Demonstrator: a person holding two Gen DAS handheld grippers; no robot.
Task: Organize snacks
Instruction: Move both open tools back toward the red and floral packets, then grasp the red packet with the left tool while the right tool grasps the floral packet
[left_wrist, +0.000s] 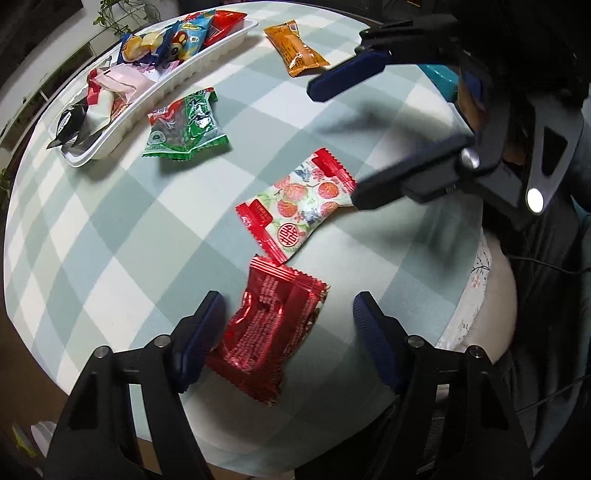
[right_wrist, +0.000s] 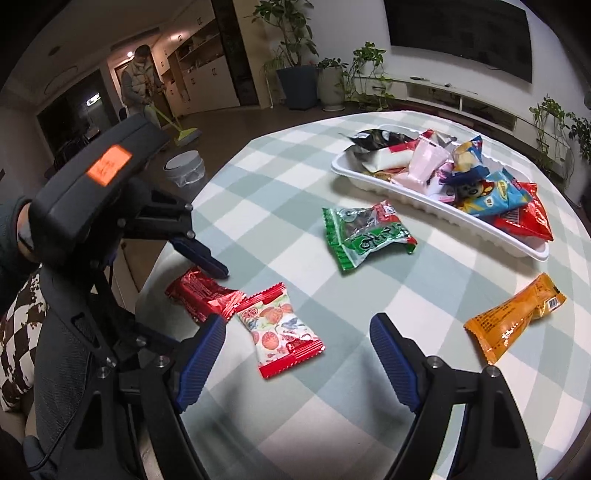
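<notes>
Near the table edge, the left gripper straddles the red foil packet, fingers released, not pressing it. The right gripper hangs released over the lychee-print packet. Only the right wrist view shows a person sweeping beyond the white tray heaped with snacks.

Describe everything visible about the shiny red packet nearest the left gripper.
The red packet is a glossy, crinkled foil pillow pack with serrated end seals and faint printed text. It lies flat on the checked tablecloth near the table's edge, between the open left gripper fingers, unpressed. One corner meets the strawberry-print packet.
</notes>
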